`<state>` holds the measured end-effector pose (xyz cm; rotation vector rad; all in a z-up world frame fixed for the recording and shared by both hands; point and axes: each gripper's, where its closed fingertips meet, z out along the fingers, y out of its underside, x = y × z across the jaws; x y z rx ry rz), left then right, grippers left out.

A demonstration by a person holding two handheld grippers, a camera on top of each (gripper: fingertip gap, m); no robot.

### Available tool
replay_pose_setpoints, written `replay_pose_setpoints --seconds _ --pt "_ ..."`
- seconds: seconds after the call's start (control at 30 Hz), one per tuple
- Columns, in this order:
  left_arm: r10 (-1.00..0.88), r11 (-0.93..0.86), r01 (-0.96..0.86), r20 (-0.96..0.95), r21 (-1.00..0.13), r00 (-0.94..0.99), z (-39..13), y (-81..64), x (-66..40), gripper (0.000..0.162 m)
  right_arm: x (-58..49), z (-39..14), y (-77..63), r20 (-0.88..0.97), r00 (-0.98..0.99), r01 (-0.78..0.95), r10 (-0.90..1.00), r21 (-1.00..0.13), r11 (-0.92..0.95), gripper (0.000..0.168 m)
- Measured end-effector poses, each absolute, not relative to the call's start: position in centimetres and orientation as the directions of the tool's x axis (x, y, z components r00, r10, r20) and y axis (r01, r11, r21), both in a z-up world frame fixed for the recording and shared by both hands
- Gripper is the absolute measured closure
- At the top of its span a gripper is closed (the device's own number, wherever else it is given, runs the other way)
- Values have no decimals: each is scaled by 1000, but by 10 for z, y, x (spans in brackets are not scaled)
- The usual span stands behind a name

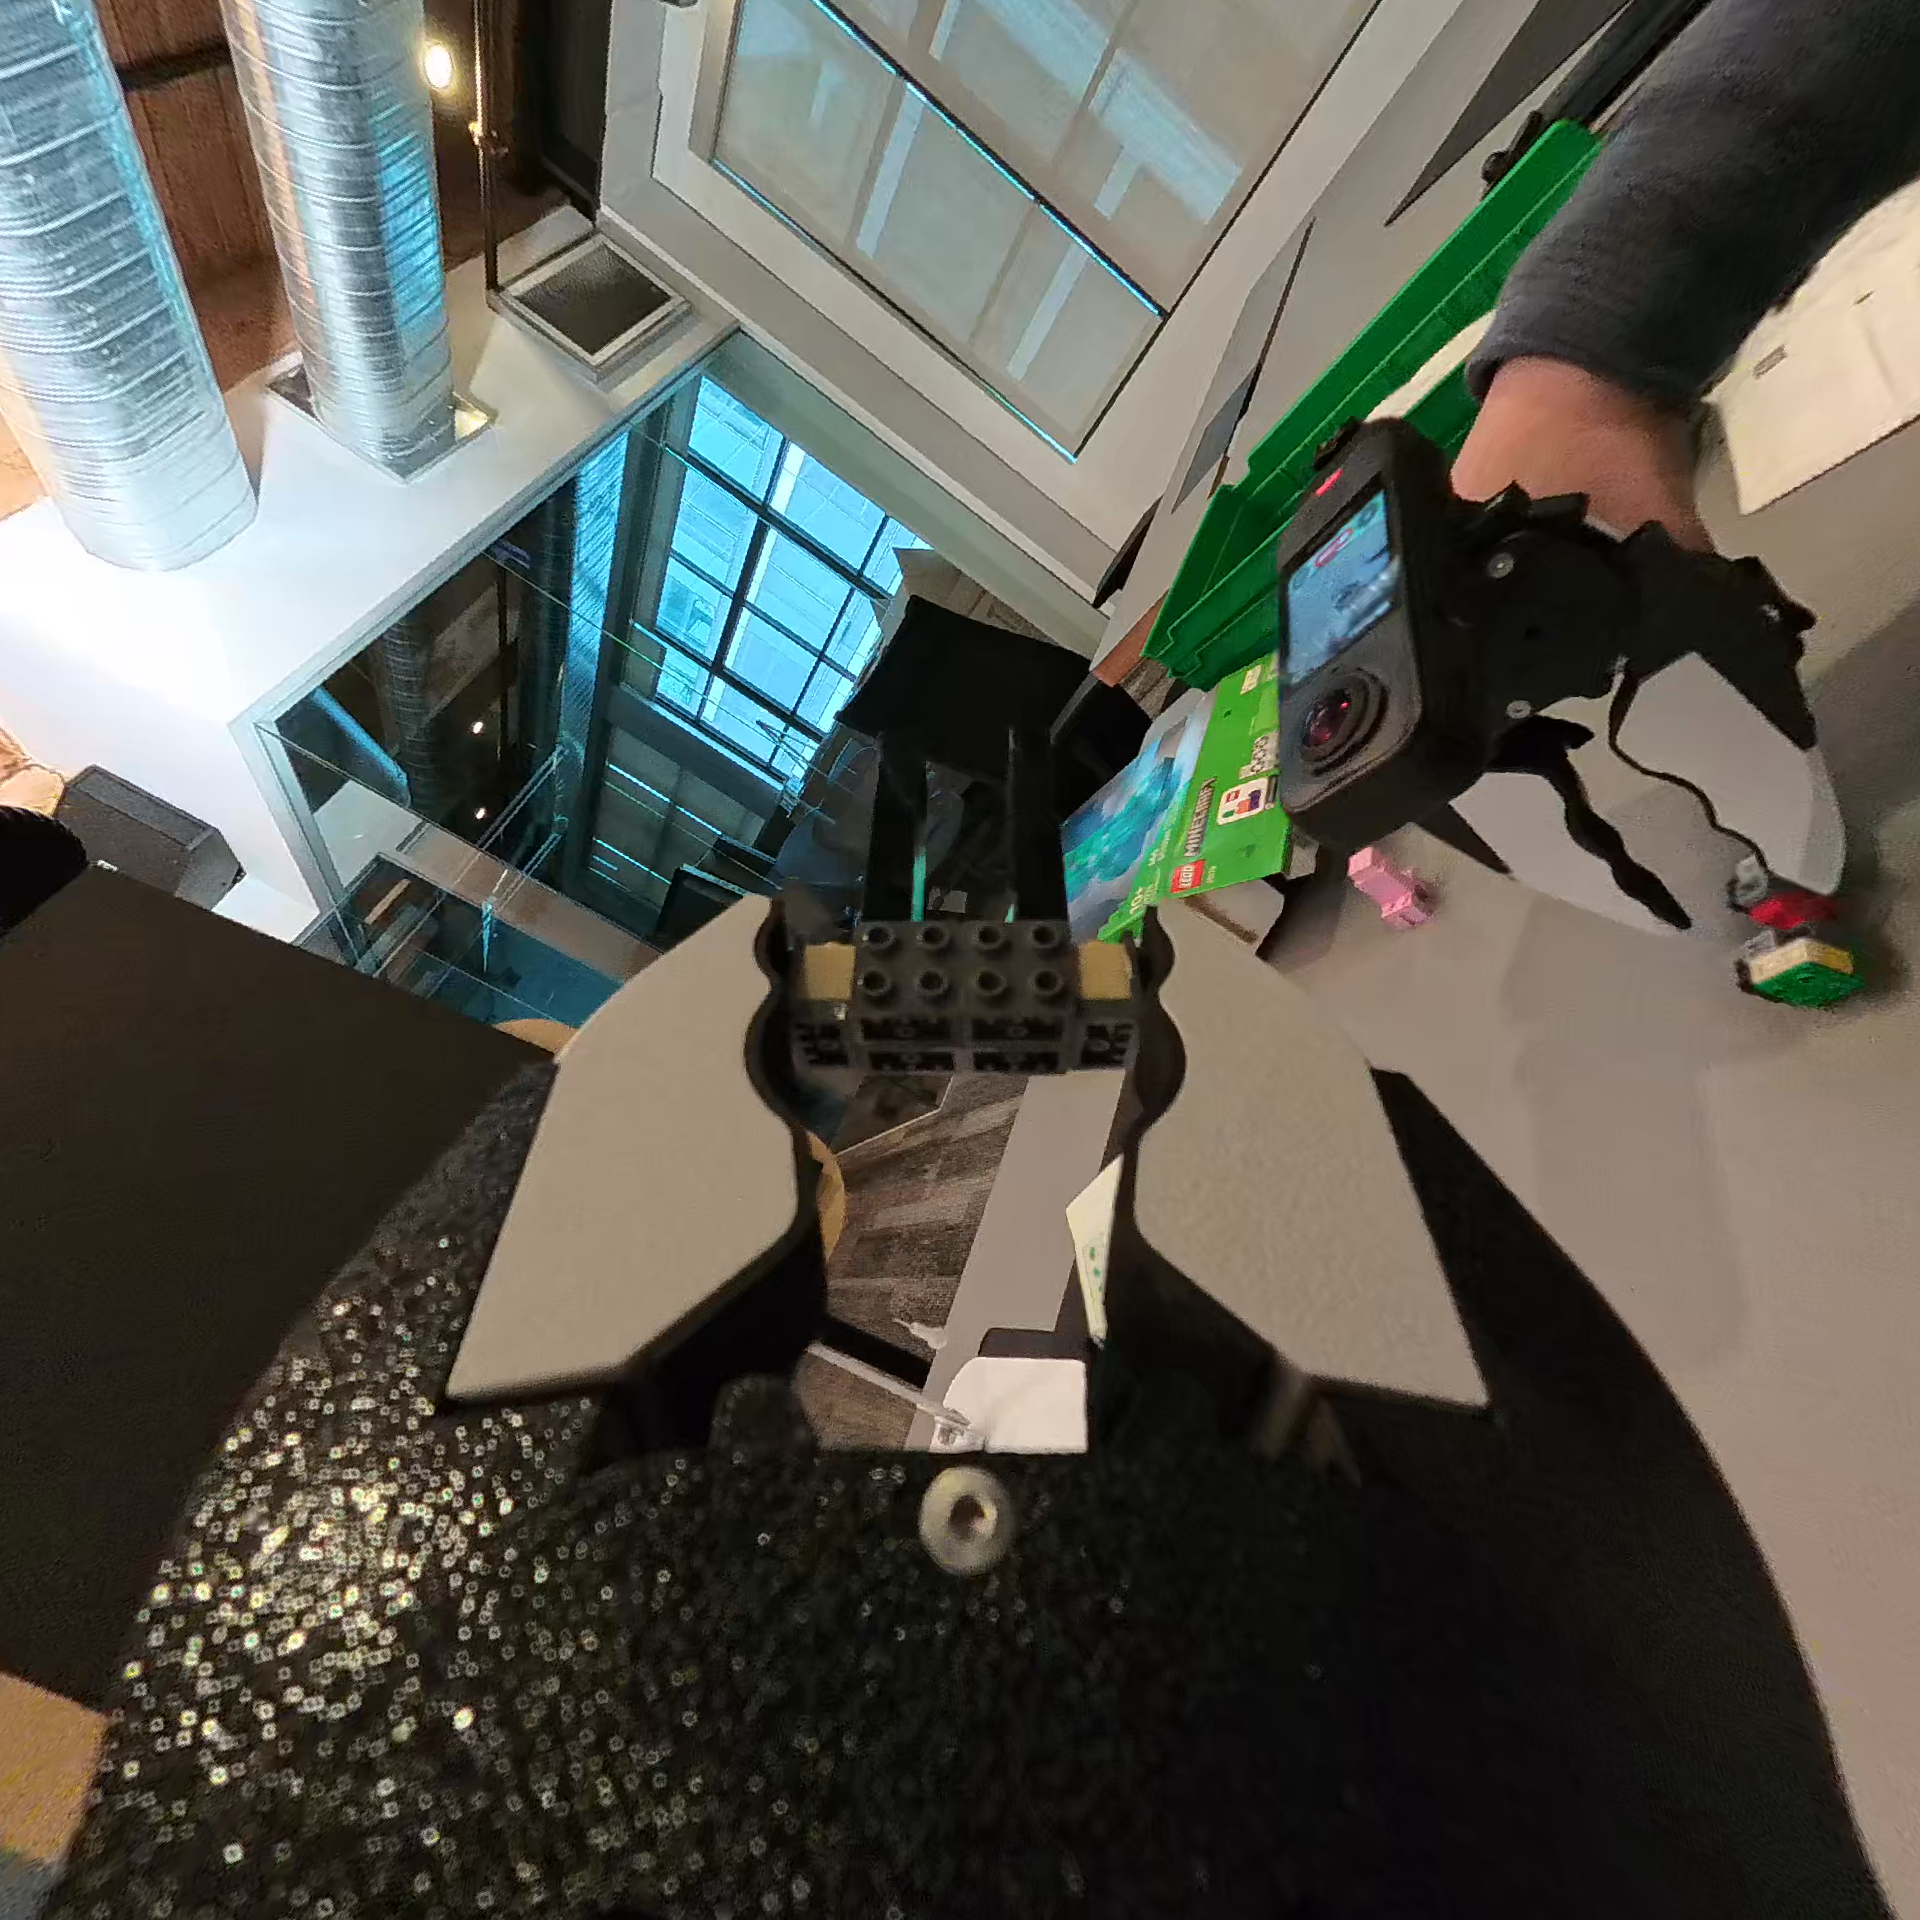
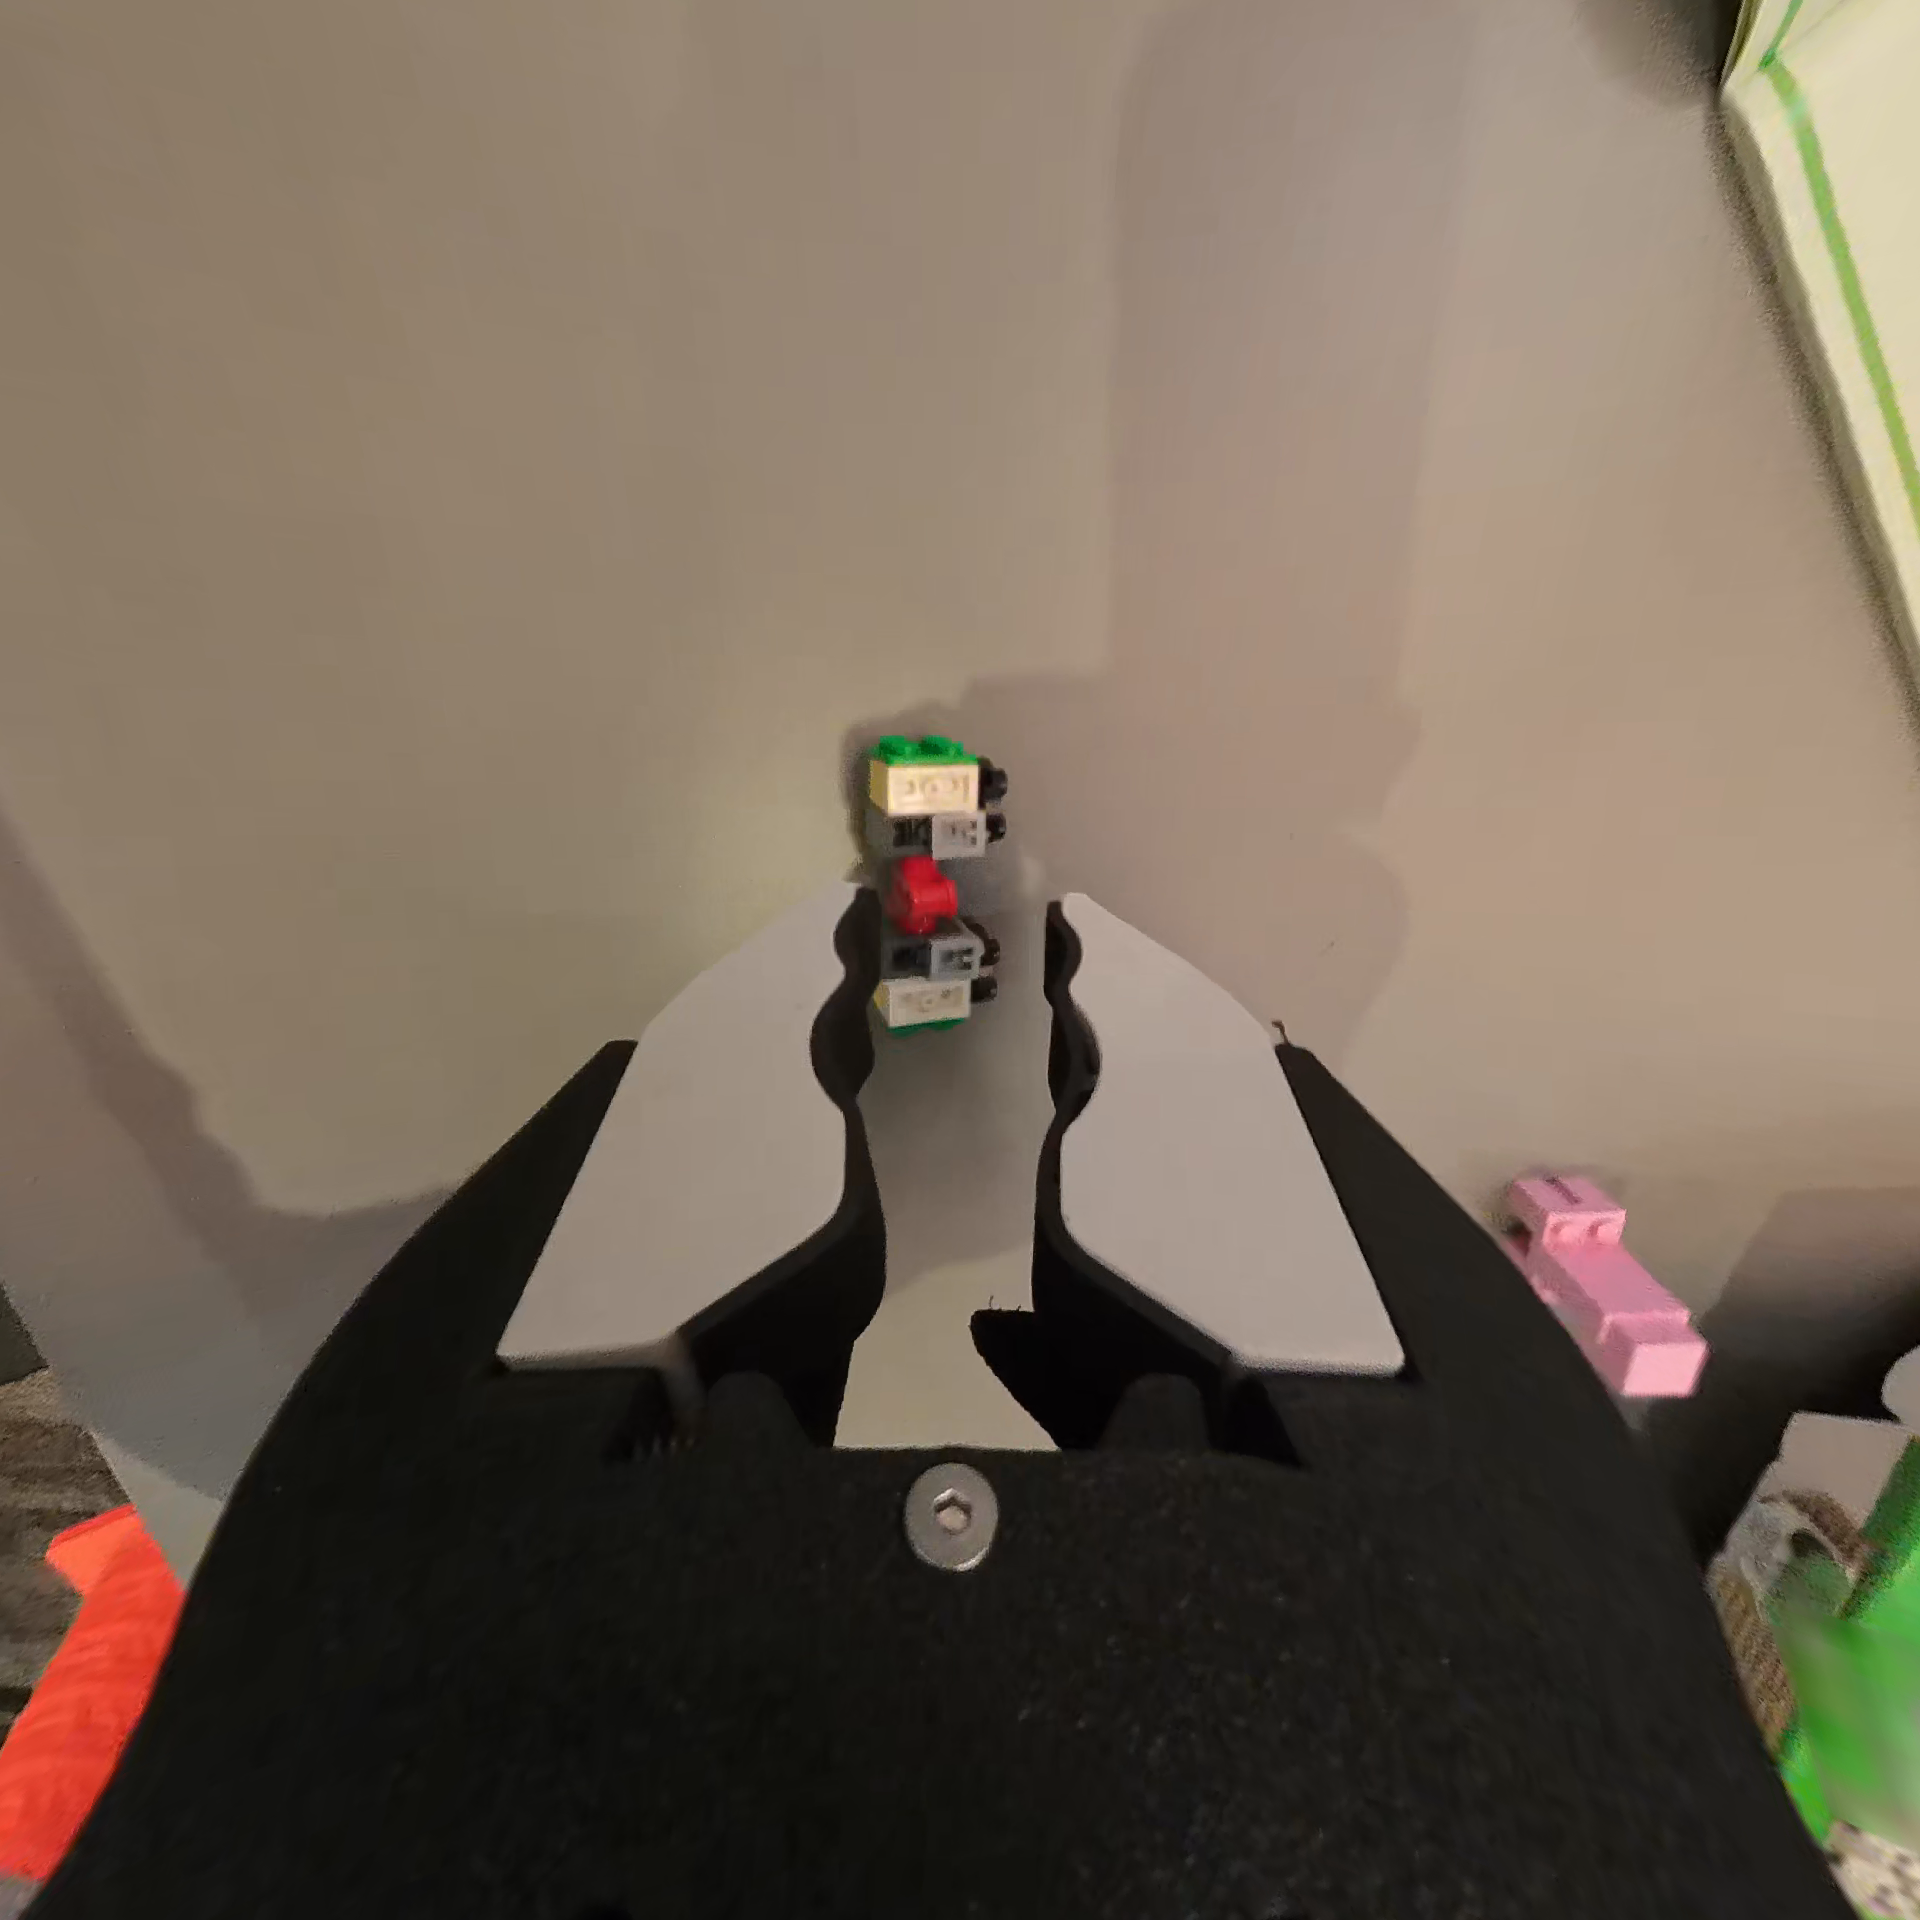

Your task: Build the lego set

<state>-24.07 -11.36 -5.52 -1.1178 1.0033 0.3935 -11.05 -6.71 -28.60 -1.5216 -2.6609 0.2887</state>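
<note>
My left gripper [image 1: 961,987] is shut on a black lego assembly [image 1: 961,997] with tan ends and tall black legs, held up in the air and tilted toward the ceiling. My right gripper [image 2: 951,935] is open and empty, low over the grey table [image 2: 520,520]. A small lego assembly [image 2: 930,883] of green, cream, grey and red pieces lies on the table just ahead of its fingertips, partly between them. The same assembly [image 1: 1792,951] and the right gripper [image 1: 1756,821], held by a hand, show at the right of the left wrist view.
A pink lego figure [image 2: 1600,1283] lies on the table right of the right gripper; it also shows in the left wrist view [image 1: 1392,888]. A green lego box [image 1: 1195,810] and green tray [image 1: 1351,416] stand behind. A green-edged booklet [image 2: 1829,312] lies at far right. The gap from one gripper's tips to the other's is roughly 25 cm.
</note>
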Motion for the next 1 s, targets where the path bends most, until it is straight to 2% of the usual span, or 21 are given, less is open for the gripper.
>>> replay_pose_setpoints --seconds 0.3,0.47,0.6,0.77,0.9,1.0 --pt "-224 416 -711 -822 -567 524 -60 -111 -240 98 -90 -285 -95 -39 -560 811 828 -227 538 139" --pt "-232 413 -714 -824 -565 517 -62 -110 -238 98 -105 -274 -87 -121 -371 879 921 -364 306 139" --pt "-240 405 -721 -826 -562 510 -64 -110 -238 98 -103 -280 -89 -239 -208 924 949 -366 111 131" --pt "-249 400 -721 -824 -566 509 -65 -110 -238 98 -93 -290 -95 -226 -103 911 969 -412 0 131" --pt "-257 403 -714 -820 -572 512 -65 -109 -237 98 -95 -293 -98 -208 -54 880 977 -473 -52 143" --pt "-257 399 -716 -820 -572 512 -66 -109 -238 98 -98 -292 -97 -193 -25 862 981 -501 -76 143"
